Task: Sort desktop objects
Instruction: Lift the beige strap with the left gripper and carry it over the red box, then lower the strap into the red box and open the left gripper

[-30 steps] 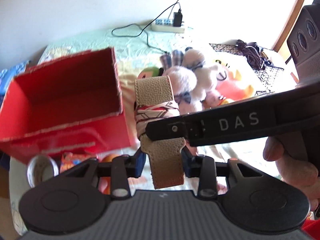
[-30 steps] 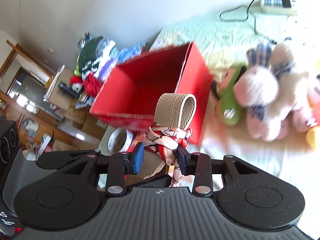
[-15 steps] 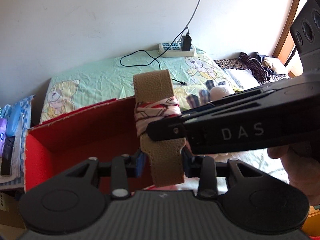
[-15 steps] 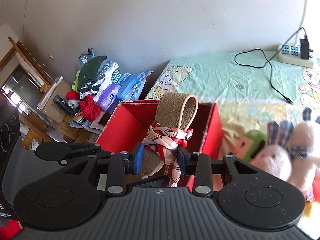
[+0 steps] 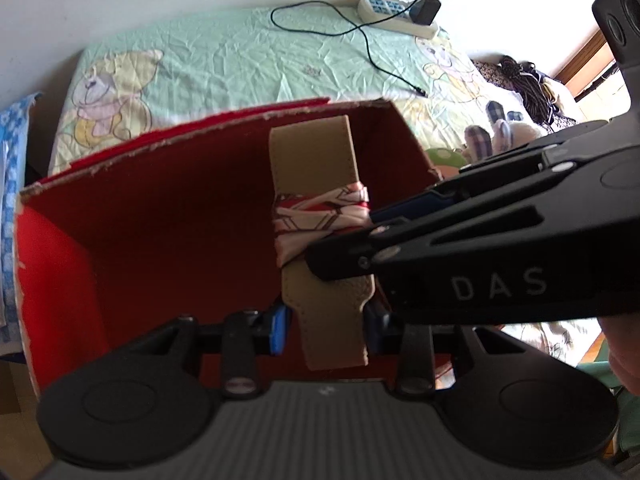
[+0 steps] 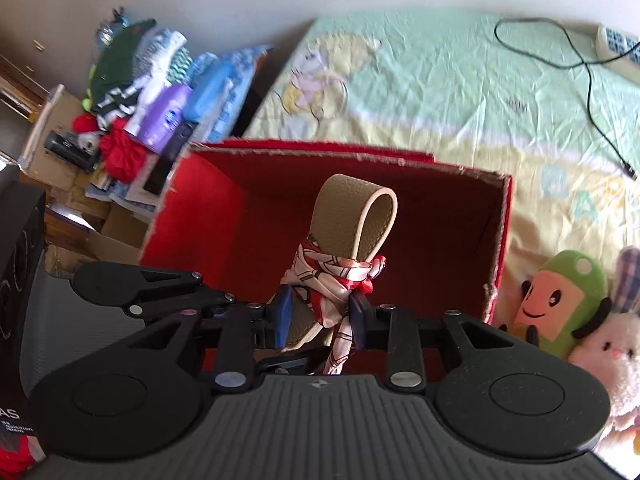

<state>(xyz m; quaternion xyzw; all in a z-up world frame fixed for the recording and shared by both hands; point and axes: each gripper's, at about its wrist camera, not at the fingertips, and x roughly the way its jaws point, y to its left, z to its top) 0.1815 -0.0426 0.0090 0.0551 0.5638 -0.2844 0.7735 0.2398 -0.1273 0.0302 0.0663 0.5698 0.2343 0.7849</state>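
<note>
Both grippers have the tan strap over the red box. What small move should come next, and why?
Probably lower it a little into the red box and then open both grippers. The tan strap with its scarf is pinched low by the left gripper and at the knot by the right gripper, and it appears to hang over the box's open interior, not over the bedsheet.

The letters "DAS" are showing in pale capitals on the black body of the right claw (image 5: 496, 280), which is reaching in from the right of the left claw (image 5: 326, 330). In the right wrist view, the tail of the same word, "AS", is peeking in at the far left edge on the other device, with smaller lines beneath it too blurred to read.
</note>
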